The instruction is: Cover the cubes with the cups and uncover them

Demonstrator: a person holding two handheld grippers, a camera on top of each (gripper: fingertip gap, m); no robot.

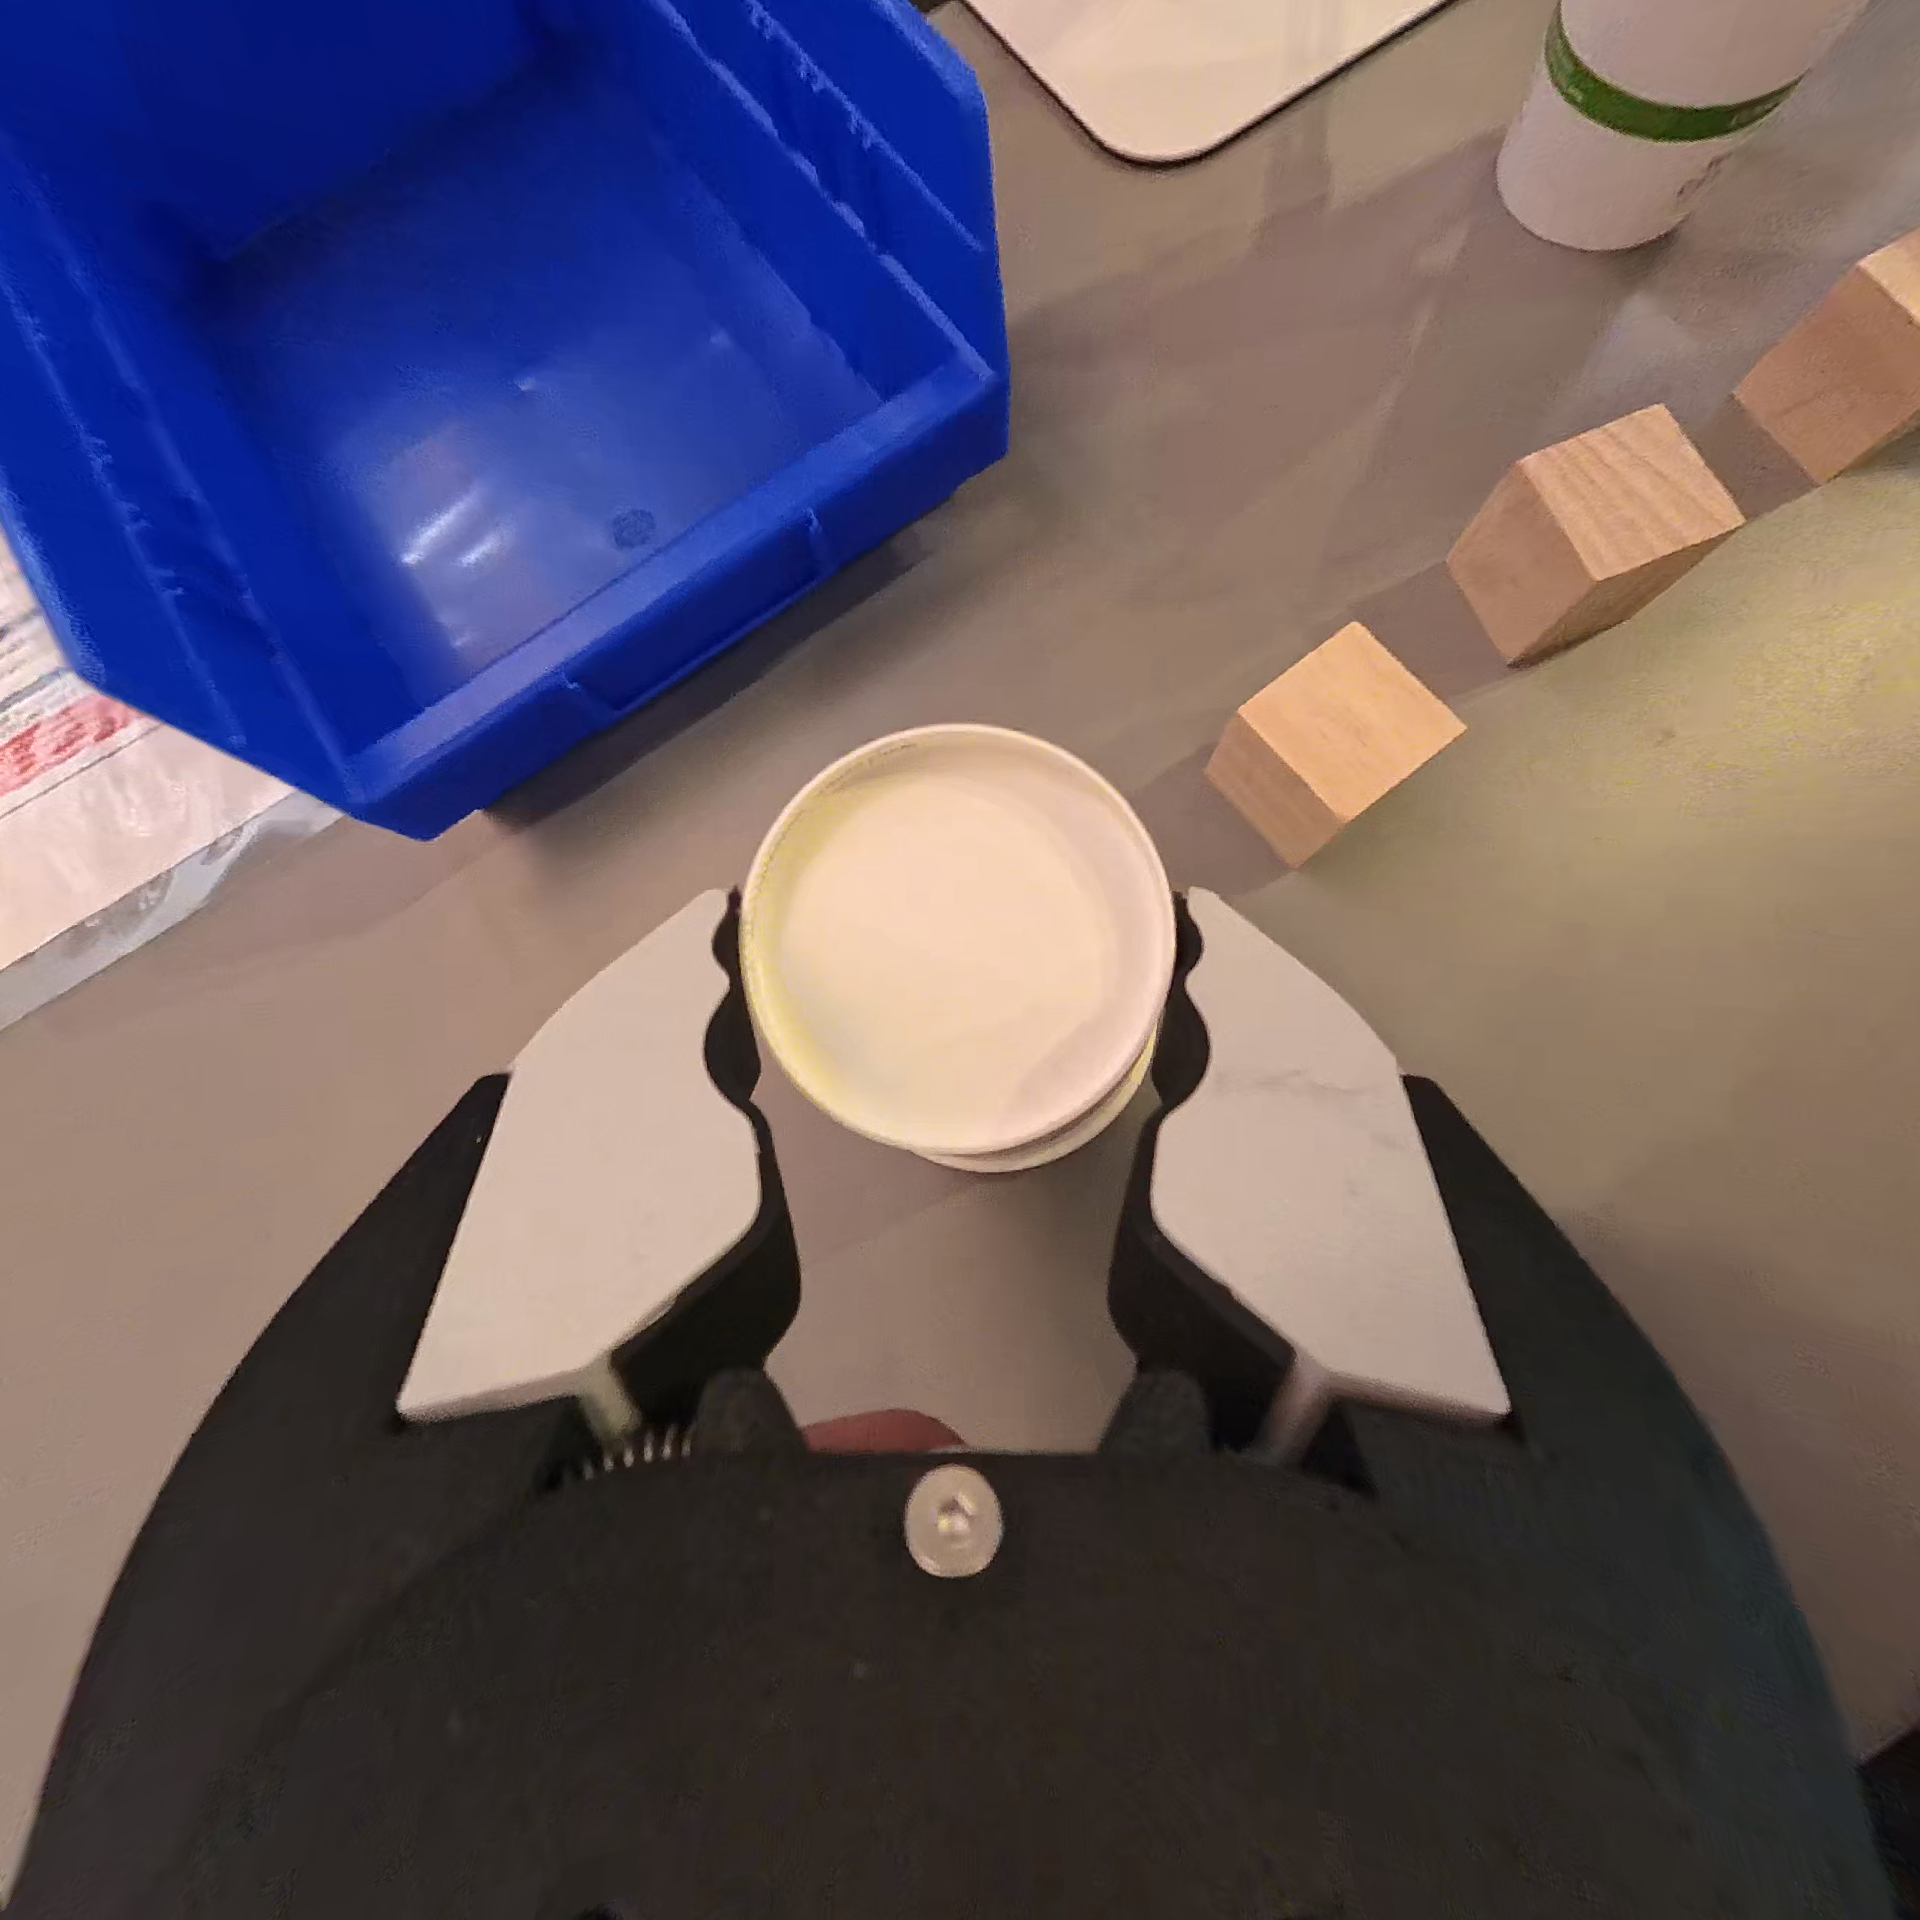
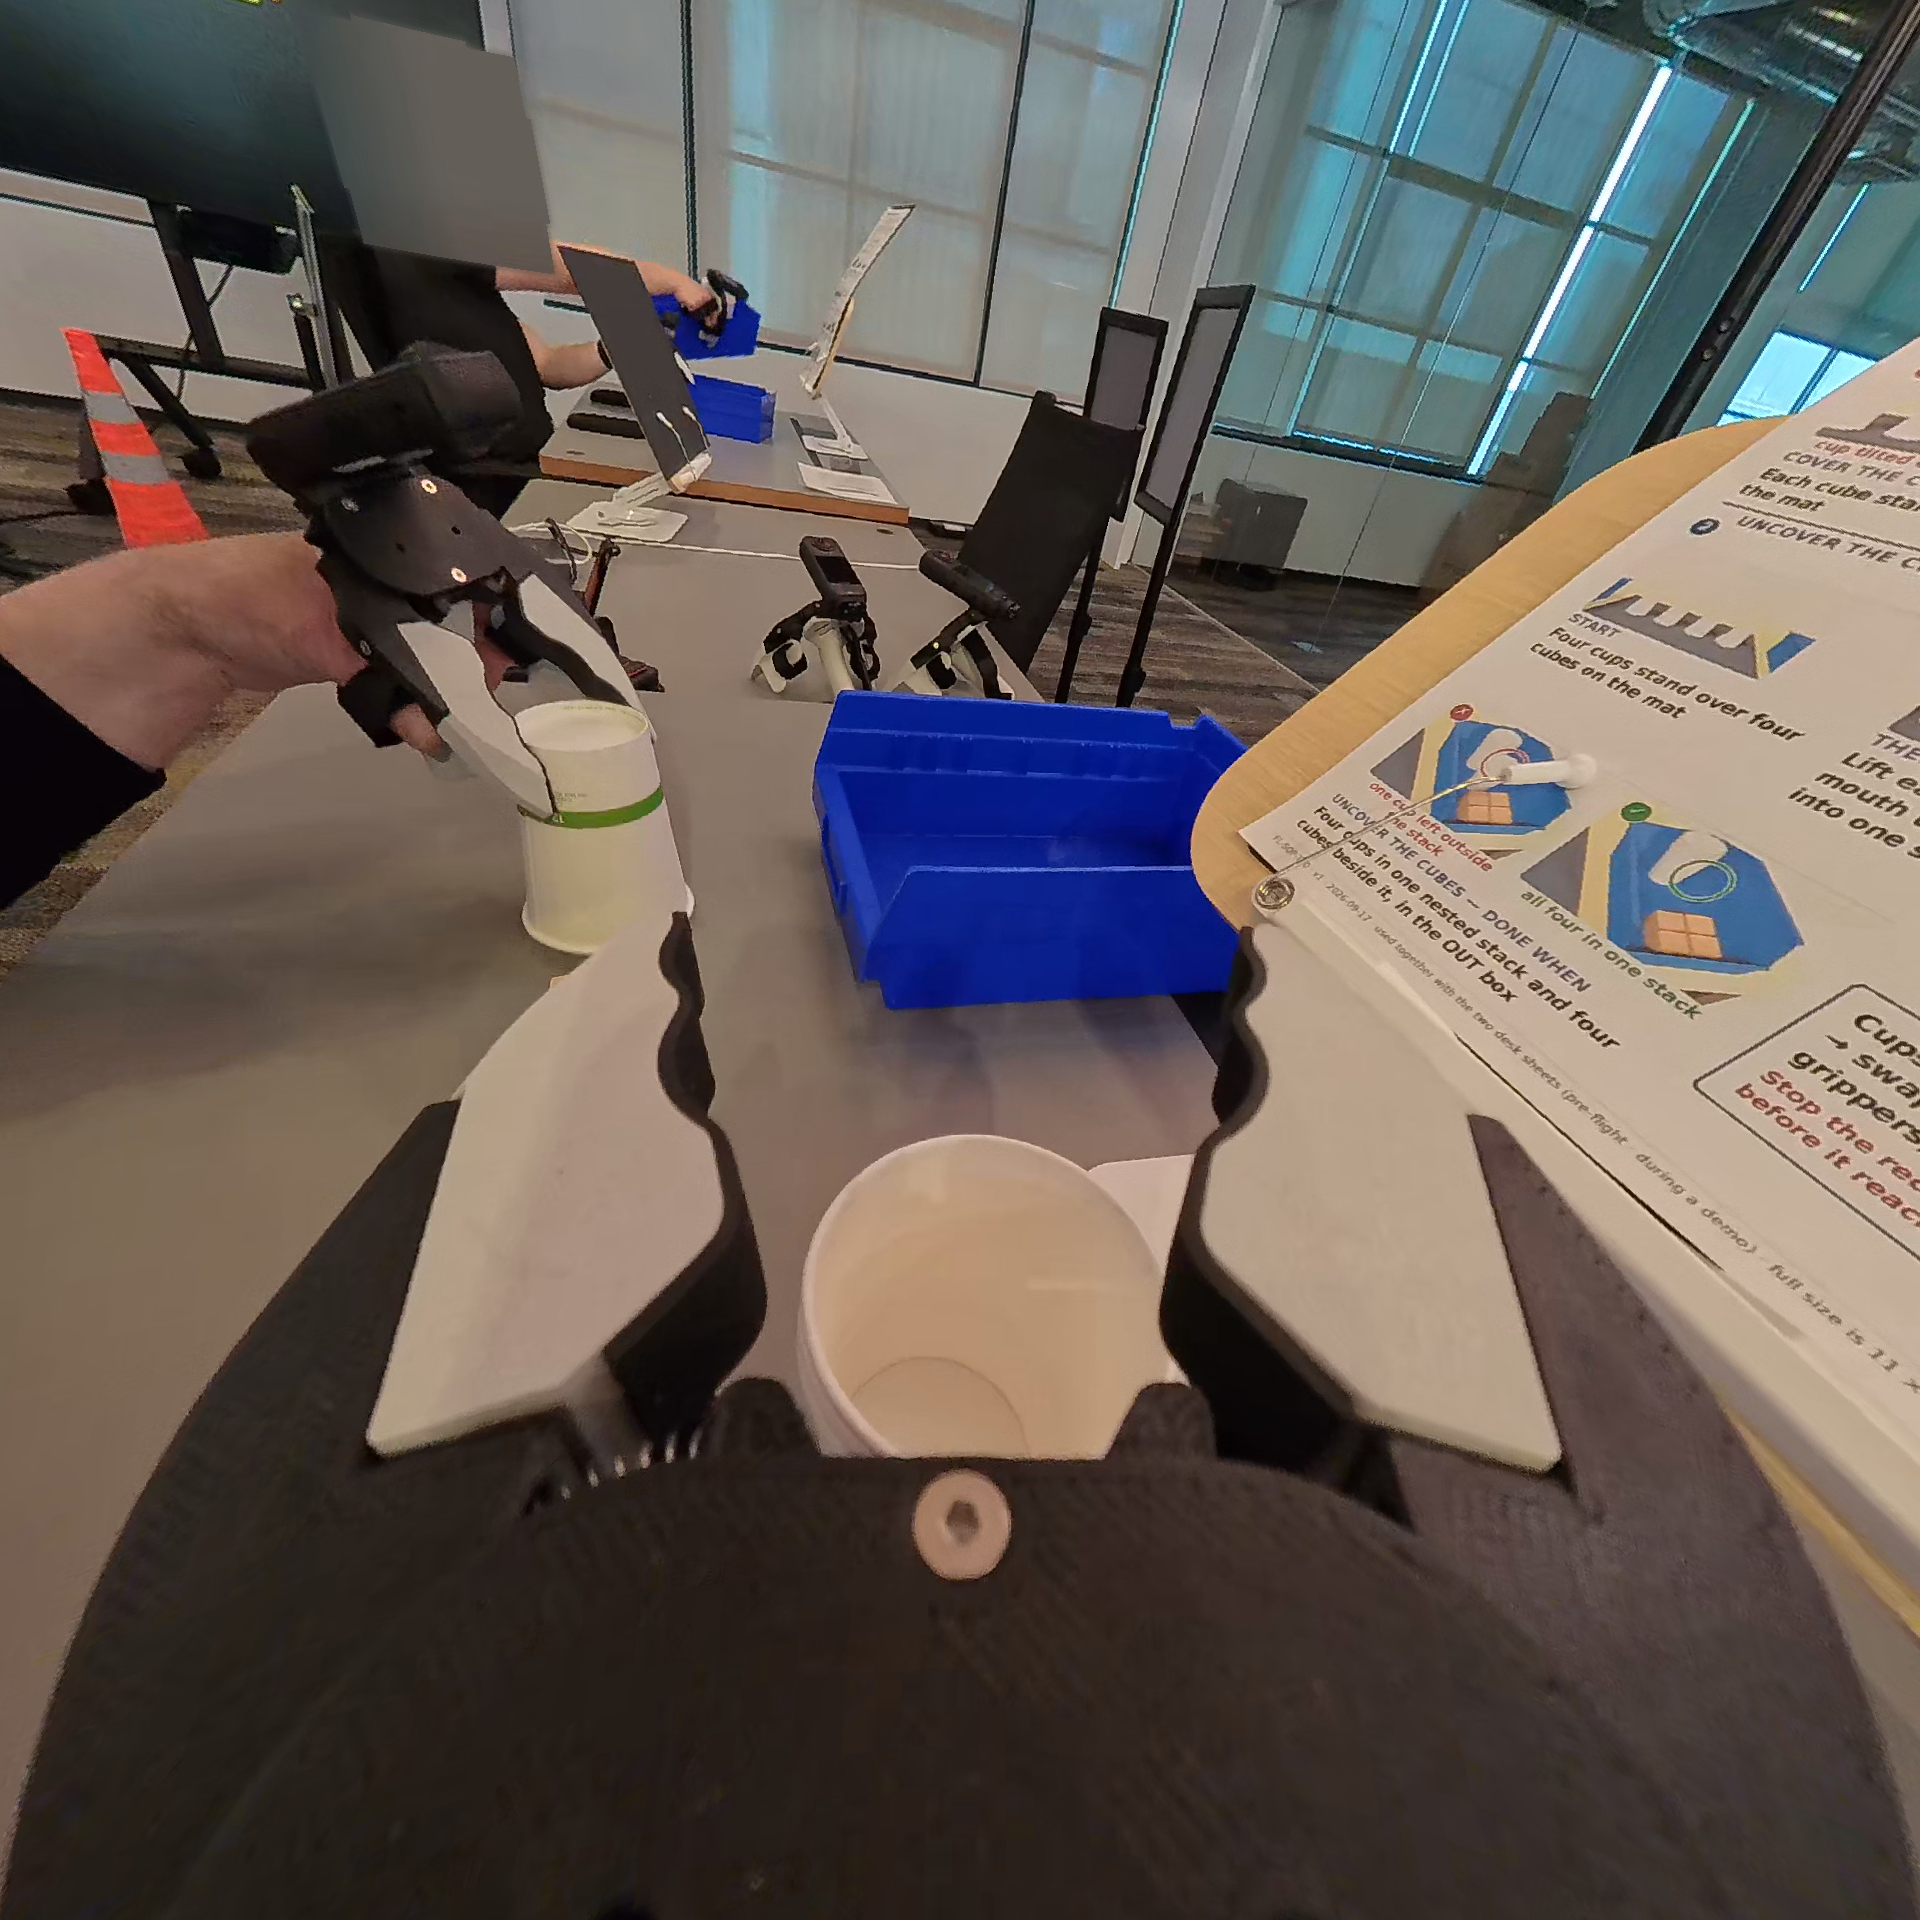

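As I read the two wrist views, entries follow.

Left gripper (image 1: pixel 958 925): closed onto an inverted white cup (image 1: pixel 951 935), one finger on each side of it near its upturned base. From the right wrist view I see the same gripper (image 2: pixel 520 769) held in a person's hand (image 2: pixel 218 634), pinching the upper part of the cup (image 2: pixel 592 821), which has a green band.

Cup under left gripper: mouth down. A second rim shows just beneath it in the left wrist view, so it may be two nested; I cannot tell. I cannot tell whether the mouth touches the grey table (image 1: pixel 260 1091).

Cubes: three wooden cubes uncovered, in a diagonal row to the right of the held cup. Nearest cube (image 1: pixel 1335 743) is just beside the cup, middle cube (image 1: pixel 1595 530) next, far cube (image 1: pixel 1844 379) cut off by the frame edge.

Second inverted cup (image 1: pixel 1631 114): white with green band, standing beyond the row.

Right gripper (image 2: pixel 961 987): fingers spread wide, gripping nothing. An upright white cup (image 2: pixel 977 1288) sits low between the fingers, mouth toward the camera; I see no contact with either finger.

Blue bin (image 1: pixel 468 395): empty as far as I see, on the table just beyond the held cup; in the right wrist view it (image 2: pixel 1029 842) lies ahead of the right gripper.

Instruction sheet (image 2: pixel 1621 831): on a board at right, tilted.
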